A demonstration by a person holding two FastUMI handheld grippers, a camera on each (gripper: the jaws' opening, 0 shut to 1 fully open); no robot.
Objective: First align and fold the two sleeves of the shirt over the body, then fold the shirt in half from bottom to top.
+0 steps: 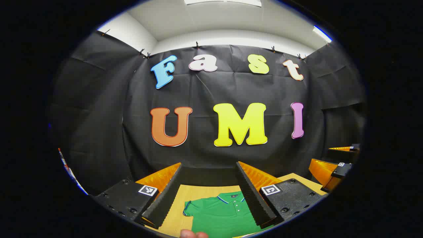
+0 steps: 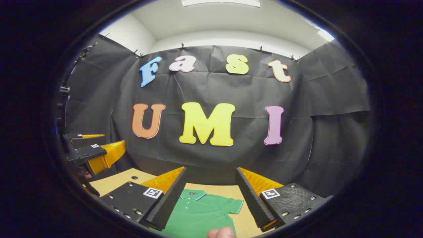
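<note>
A green knitted polo shirt (image 1: 224, 215) with a striped collar is laid flat on the pale wooden tabletop (image 1: 185, 196), sleeves spread. Bare wood is seen beyond the collar, up to the black cloth wall (image 2: 330, 148). The left gripper (image 1: 211, 193) and right gripper (image 2: 211, 198) are held above it, fingers apart.

Black cloth (image 1: 214, 155) hangs in creased sheets across the booth in front of me, pinned along its top edge by small clips (image 1: 197, 44) and wrapping round both sides. Above it a plain white wall (image 1: 231, 36) curves up to a white ceiling (image 2: 224, 16), where a bright light panel (image 1: 223, 2) glows. Below the cloth, a pale wooden table (image 2: 112, 183) runs up to the backdrop.
</note>
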